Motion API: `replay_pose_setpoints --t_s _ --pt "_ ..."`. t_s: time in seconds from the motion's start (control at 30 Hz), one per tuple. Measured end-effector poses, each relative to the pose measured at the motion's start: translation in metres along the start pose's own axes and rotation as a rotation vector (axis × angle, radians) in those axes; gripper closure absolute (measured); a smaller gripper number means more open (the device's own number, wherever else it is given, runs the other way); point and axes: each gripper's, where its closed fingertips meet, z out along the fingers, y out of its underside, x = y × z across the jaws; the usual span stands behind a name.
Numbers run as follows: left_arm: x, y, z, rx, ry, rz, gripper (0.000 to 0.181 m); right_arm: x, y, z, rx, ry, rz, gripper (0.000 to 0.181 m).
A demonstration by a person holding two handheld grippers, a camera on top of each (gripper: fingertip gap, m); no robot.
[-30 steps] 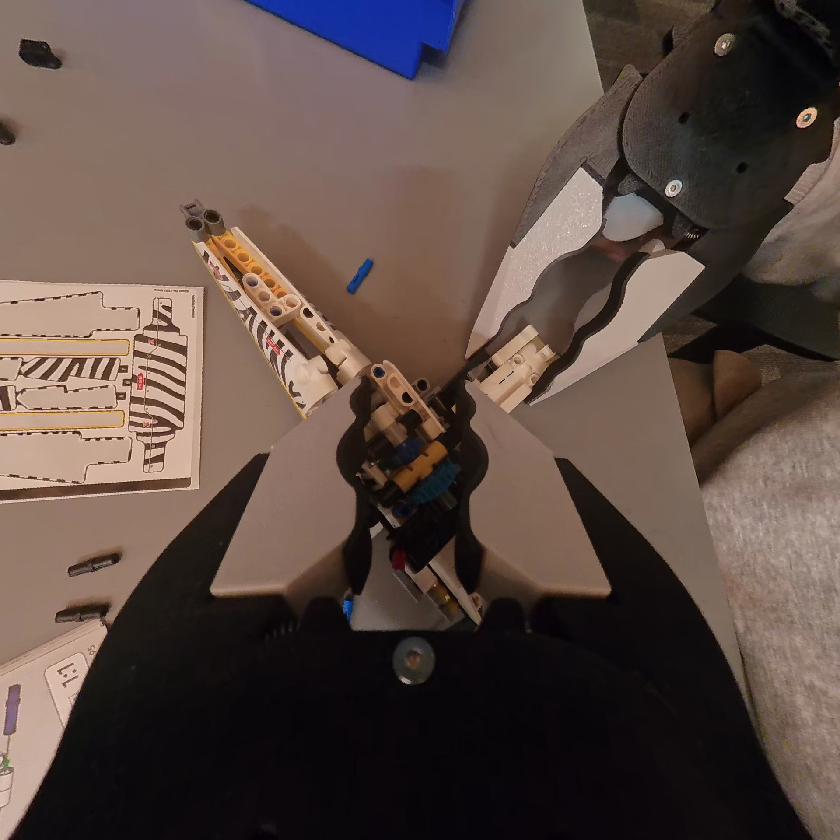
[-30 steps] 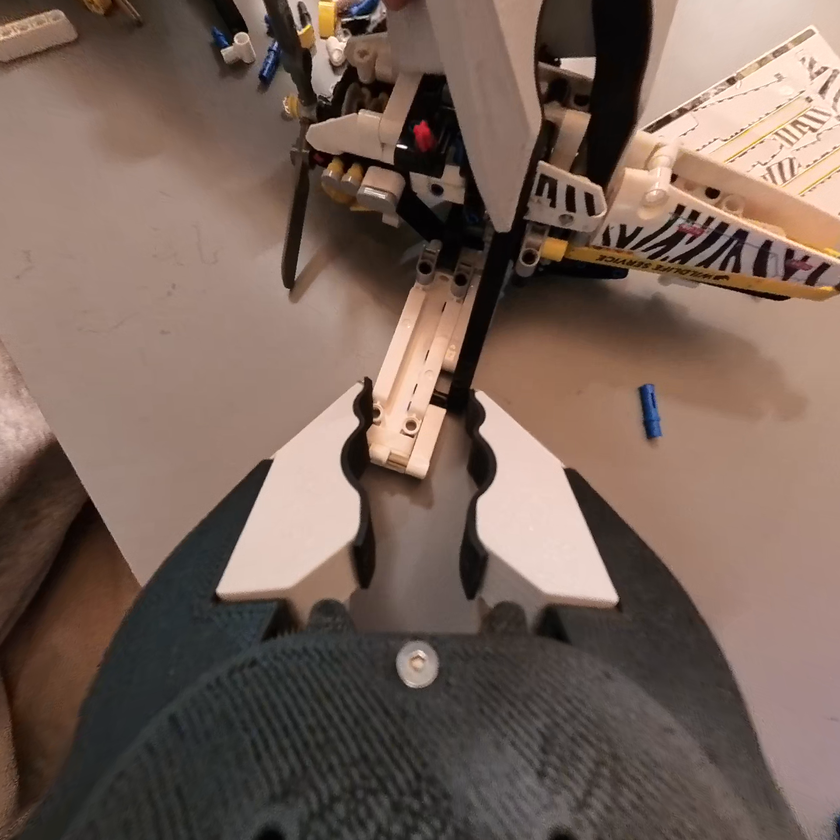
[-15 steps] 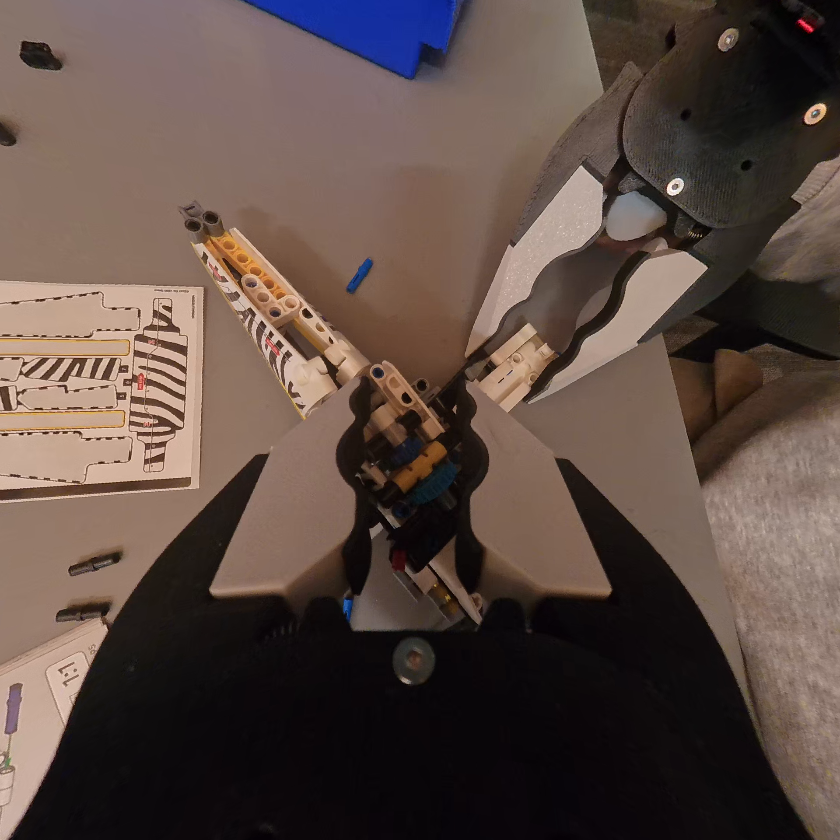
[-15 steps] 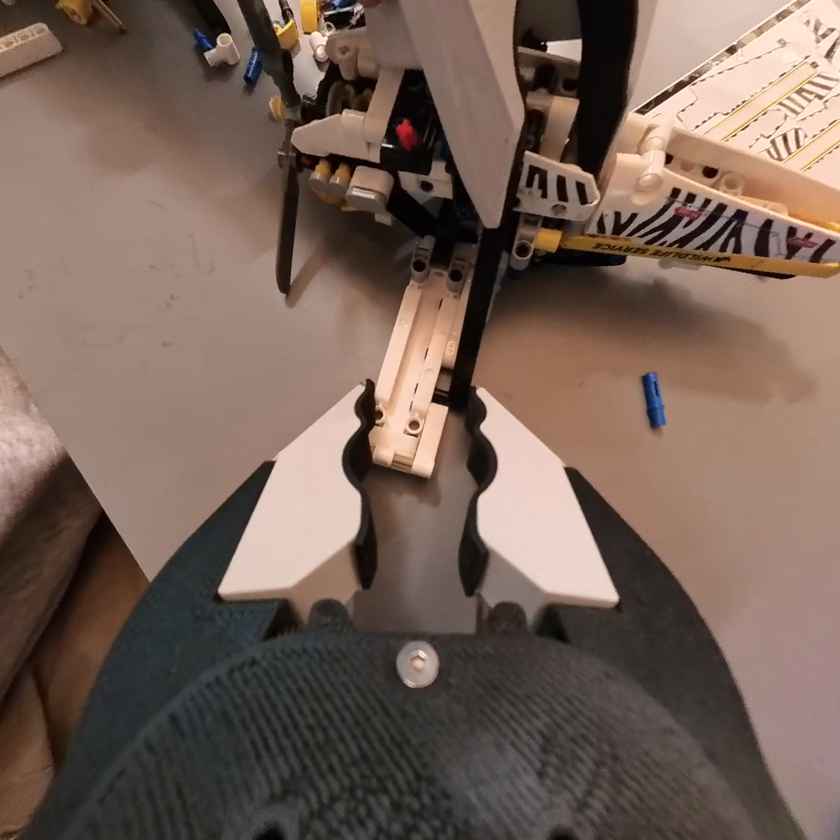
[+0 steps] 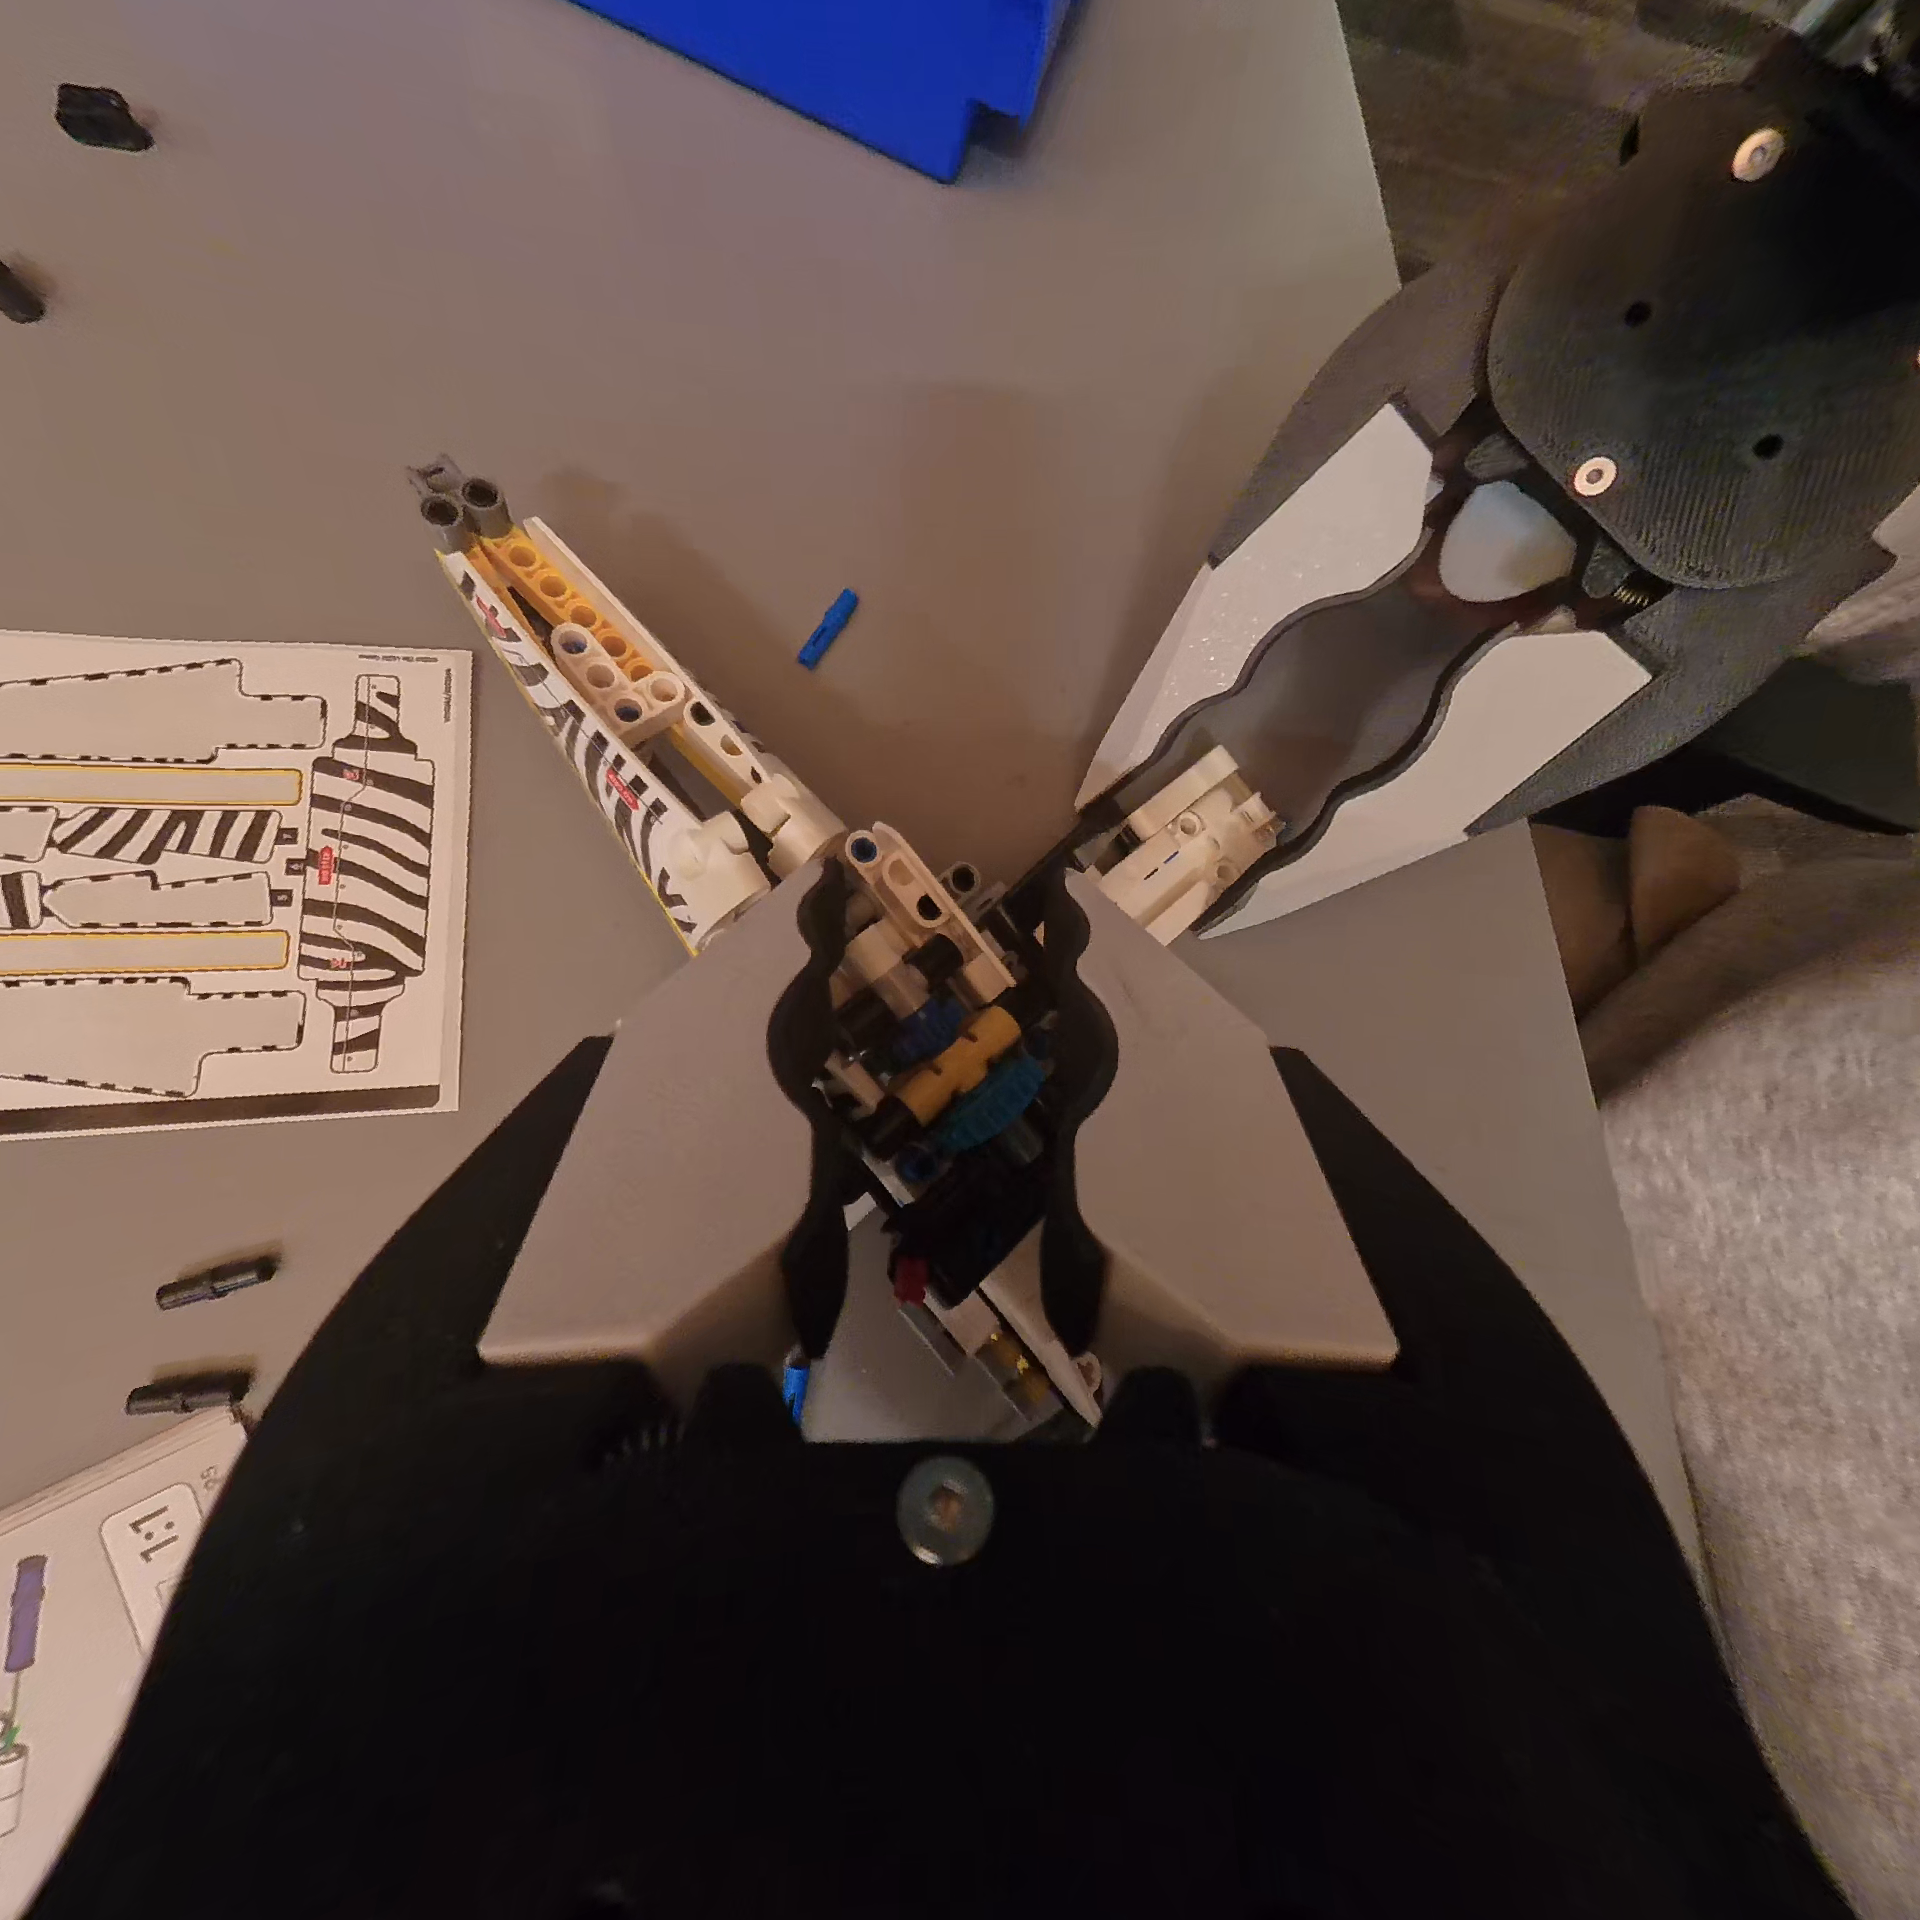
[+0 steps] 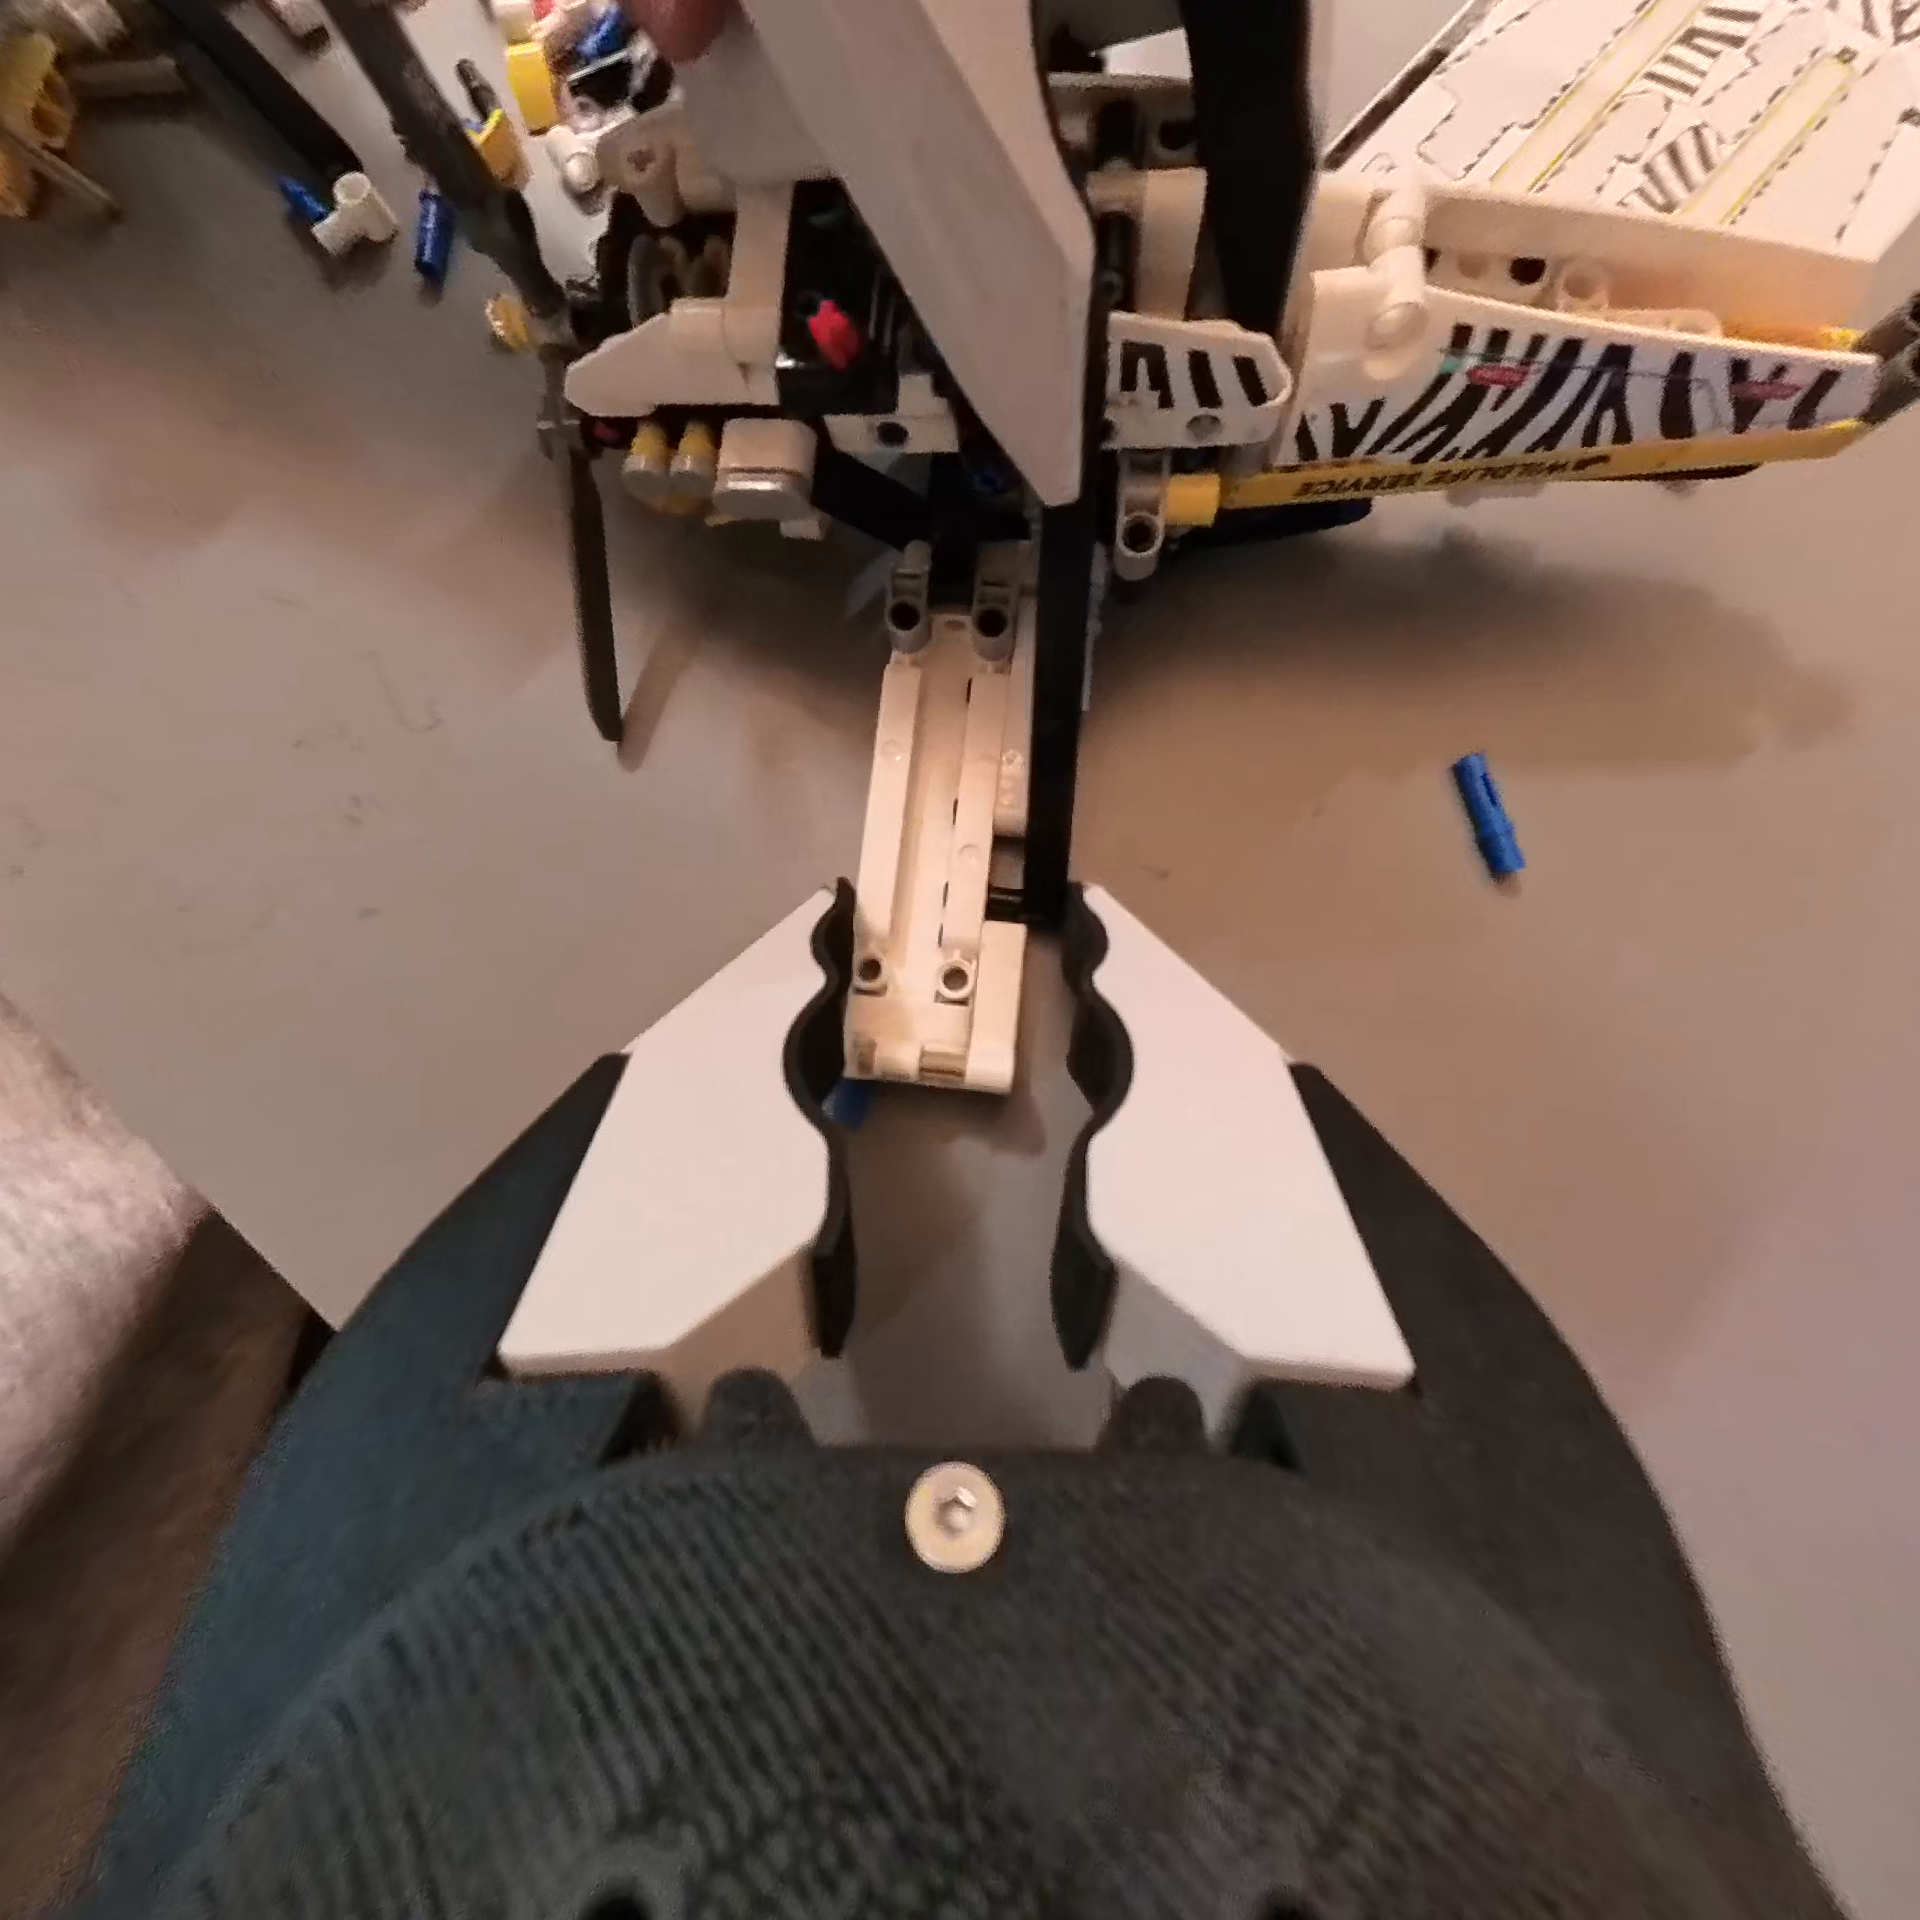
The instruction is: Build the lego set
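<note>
The left gripper (image 5: 940, 925) is clamped on the lego model (image 5: 935, 1049) at its geared middle; its fingers hide much of the body. The zebra-striped tail boom (image 5: 623, 717) runs far-left over the grey table (image 5: 727, 312). The right gripper (image 6: 956, 935) has its fingers around the white wing panel (image 6: 940, 831), but whether both pads press it cannot be told. A blue pin (image 6: 1488, 808) lies apart at right. The sticker sheet (image 5: 208, 883) is cut off at left.

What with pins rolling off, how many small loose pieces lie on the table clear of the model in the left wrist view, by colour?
Black pieces: 4
Blue pin: 1
Total: 5
</note>
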Motion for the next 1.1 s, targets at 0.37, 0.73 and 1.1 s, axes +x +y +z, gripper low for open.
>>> replay_pose_setpoints --t_s 0.37,0.73,1.1 --pt "0.0003 -0.0003 0.0002 0.001 0.002 -0.007 0.144 0.0022 -0.0022 0.0017 0.05 0.071 0.062 0.142" --pt "0.0011 -0.0003 0.0007 -0.003 -0.007 0.005 0.143 0.0017 -0.0013 0.0014 0.049 0.089 0.049 0.143" --pt "0.0012 0.0 0.0004 -0.002 -0.005 0.006 0.143 0.0021 -0.0019 0.002 0.061 0.066 0.016 0.144"
